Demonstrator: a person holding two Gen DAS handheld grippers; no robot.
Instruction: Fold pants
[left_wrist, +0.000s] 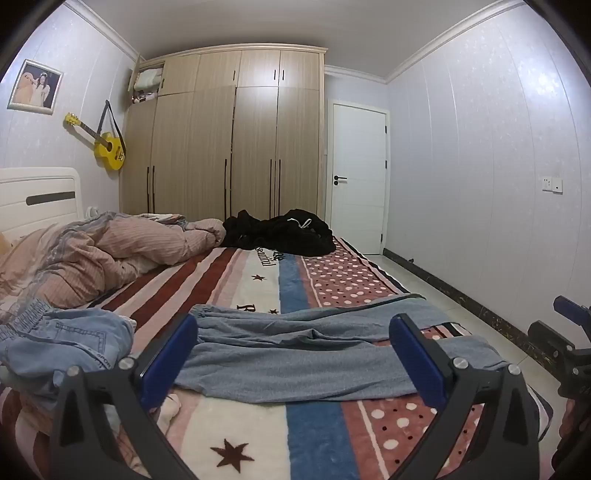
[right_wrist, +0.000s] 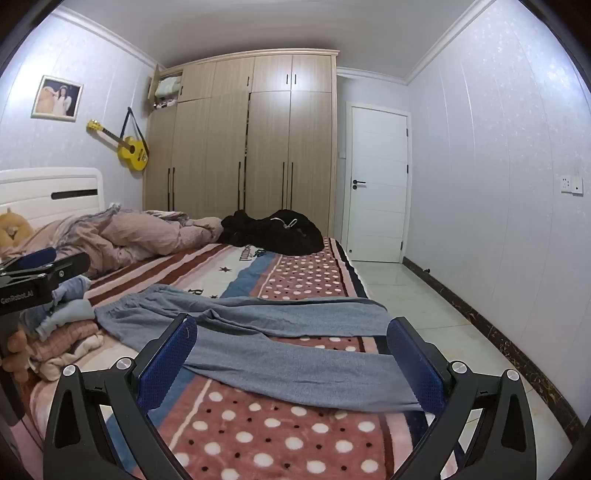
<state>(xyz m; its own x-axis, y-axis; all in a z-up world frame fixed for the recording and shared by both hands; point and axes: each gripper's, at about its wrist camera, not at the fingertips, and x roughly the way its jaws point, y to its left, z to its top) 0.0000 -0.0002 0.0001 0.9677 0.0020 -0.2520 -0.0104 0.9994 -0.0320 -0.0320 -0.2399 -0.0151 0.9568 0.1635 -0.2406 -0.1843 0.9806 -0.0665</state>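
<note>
Grey-blue pants (left_wrist: 306, 350) lie spread across the patterned bed blanket (left_wrist: 258, 435), both legs running left to right, slightly apart. My left gripper (left_wrist: 301, 358) is open and empty, hovering just above the near leg. In the right wrist view the same pants (right_wrist: 295, 347) lie ahead, and my right gripper (right_wrist: 291, 362) is open and empty above the near leg close to its cuff end. The right gripper also shows at the far right in the left wrist view (left_wrist: 565, 343). The left gripper shows at the left edge in the right wrist view (right_wrist: 44, 269).
A pile of light denim and pink clothes (right_wrist: 62, 332) lies at the left of the pants. A crumpled pink duvet (left_wrist: 110, 251) and a black garment heap (left_wrist: 280, 232) lie farther up the bed. Tiled floor (right_wrist: 424, 295) runs along the right bed edge.
</note>
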